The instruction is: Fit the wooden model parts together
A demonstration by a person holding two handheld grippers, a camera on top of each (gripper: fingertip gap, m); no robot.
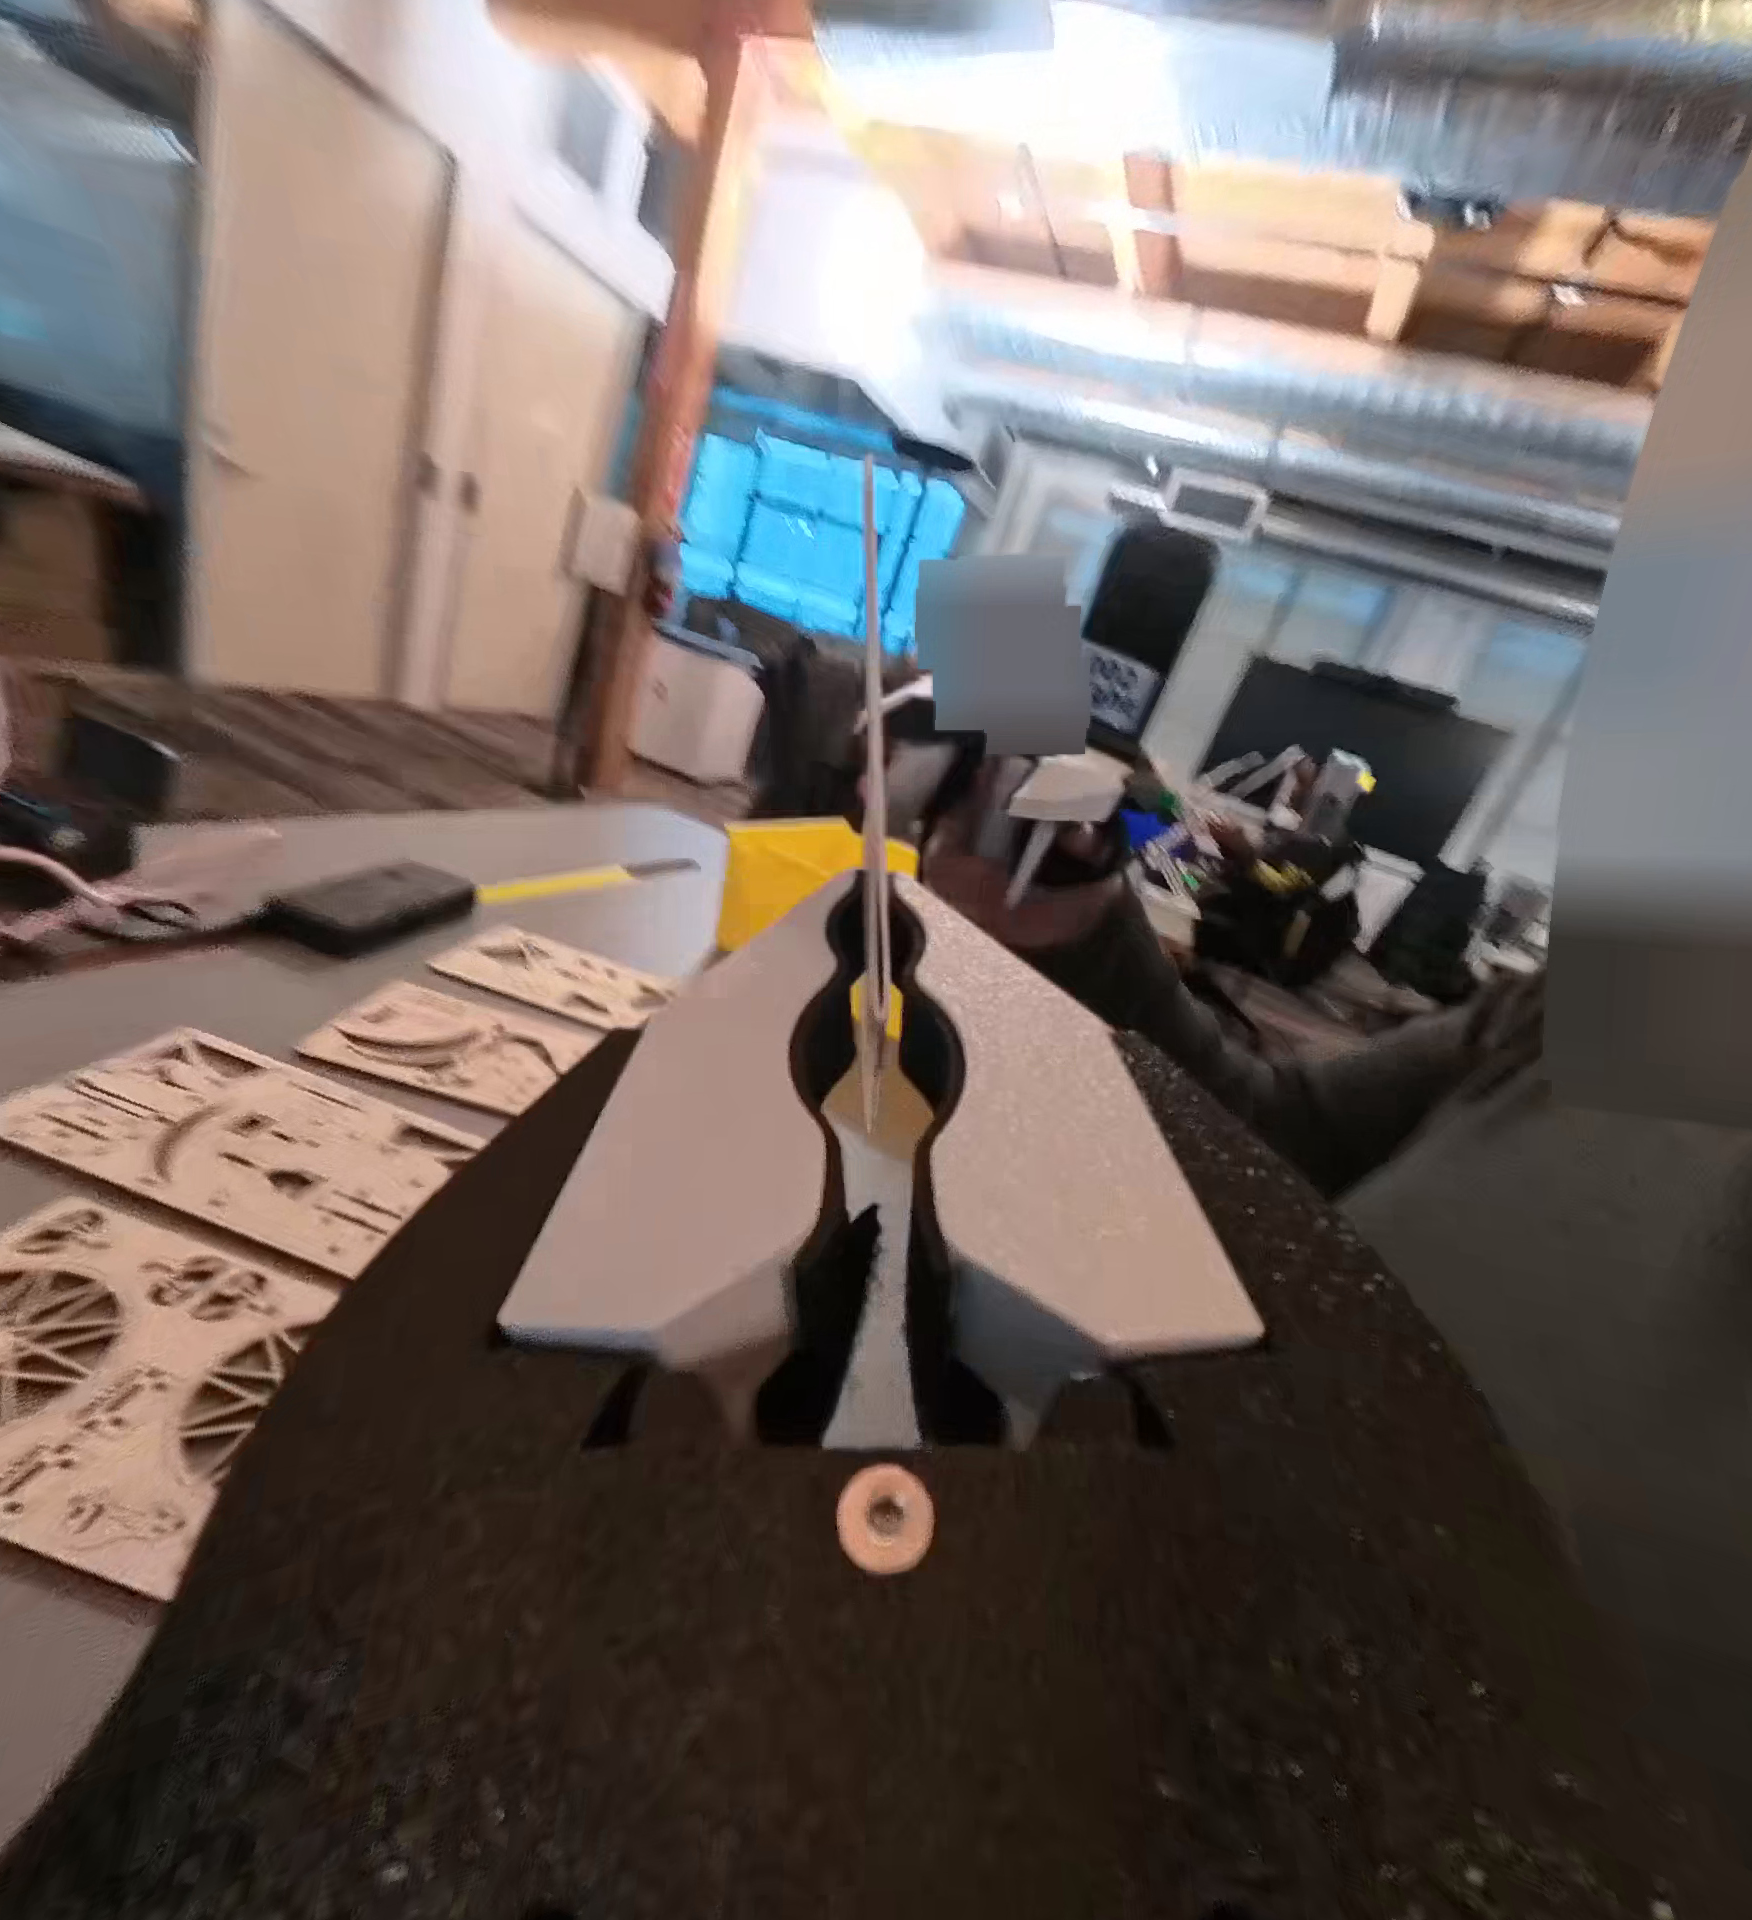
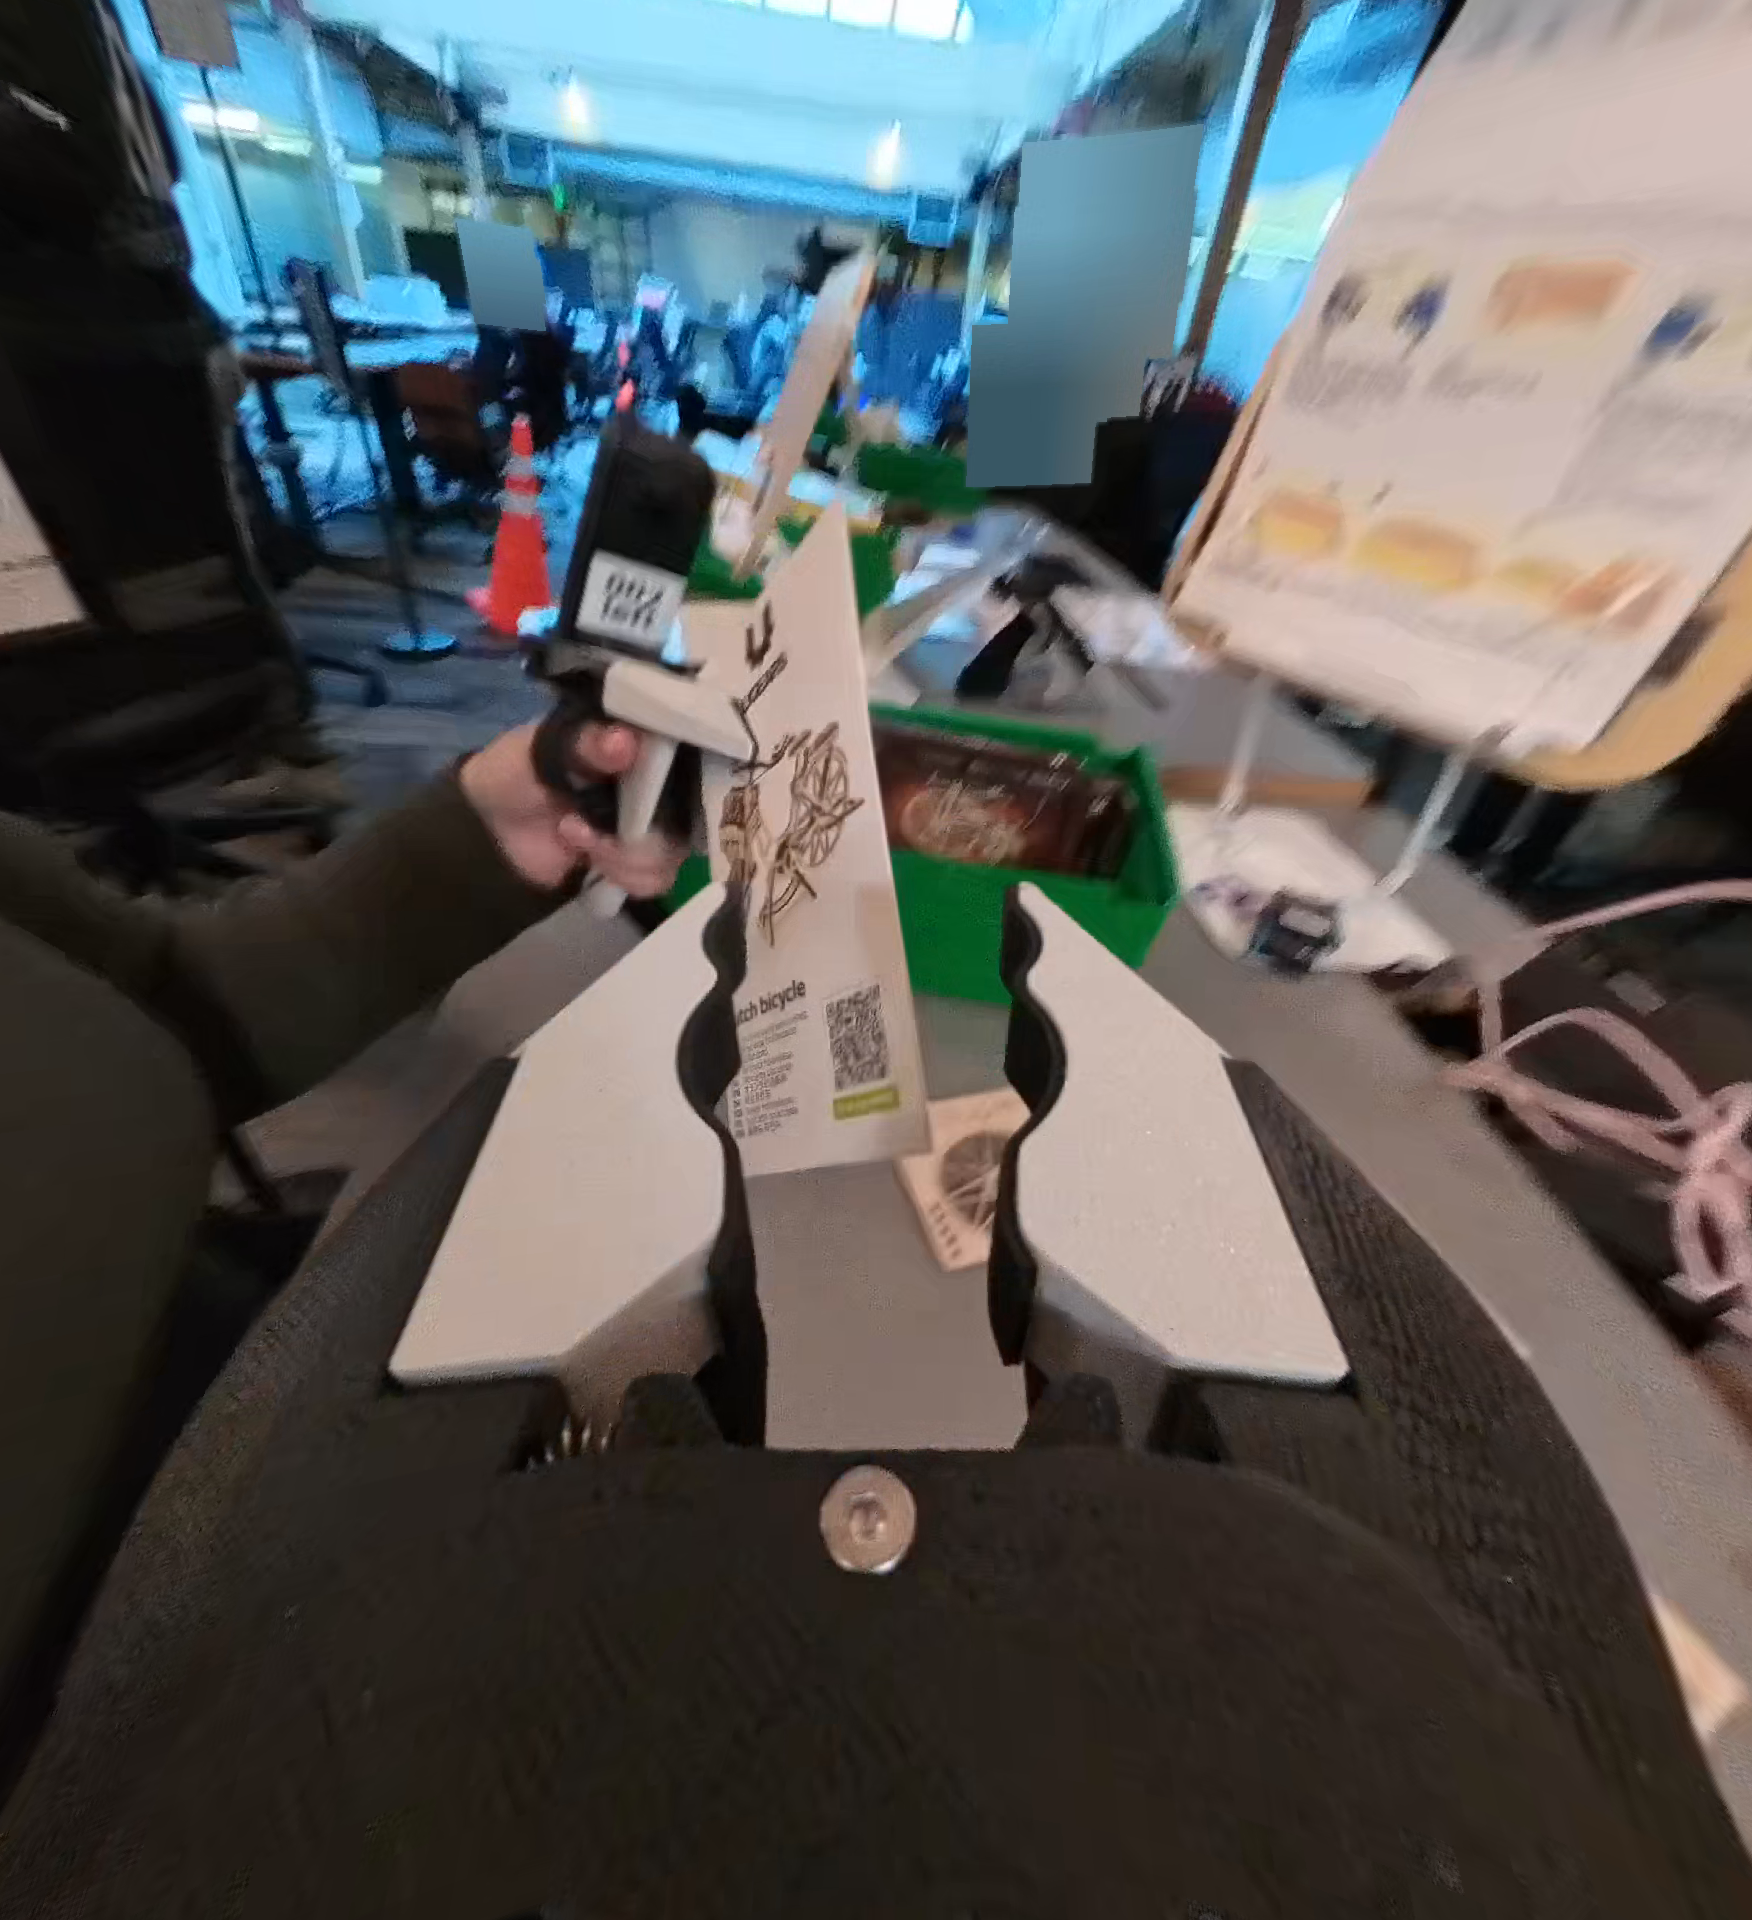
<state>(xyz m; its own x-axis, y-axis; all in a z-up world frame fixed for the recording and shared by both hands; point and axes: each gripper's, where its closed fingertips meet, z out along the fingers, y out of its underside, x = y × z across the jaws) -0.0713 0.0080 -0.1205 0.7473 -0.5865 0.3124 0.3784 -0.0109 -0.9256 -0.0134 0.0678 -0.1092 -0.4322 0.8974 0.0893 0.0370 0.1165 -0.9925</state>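
Between the fingers of the left gripper, a thin white printed card stands edge-on and upright, pinched near its lower end, the jaws drawn nearly together on it. In the right wrist view the same card shows its face, bearing a line drawing of a bicycle and a square code patch; it is tilted slightly, held from its left side by the left gripper, itself grasped by a person's hand in a dark sleeve. Right gripper: jaws spread wide, holding nothing; the card's lower part appears in the gap between its fingers, though whether it touches either finger cannot be told. Wooden model parts: four flat laser-cut sheets lying on the grey tabletop to the left of the left gripper, well apart from its fingers. Nearest, a sheet with spoked wheels; behind it a sheet with small slots and an arc; then a sheet with curved pieces; farthest, a smaller sheet. Further items on the tabletop: black flat case, yellow-handled tool, yellow box, pale cables, a small printed sheet lying flat under the right gripper, green bin beyond the edge.
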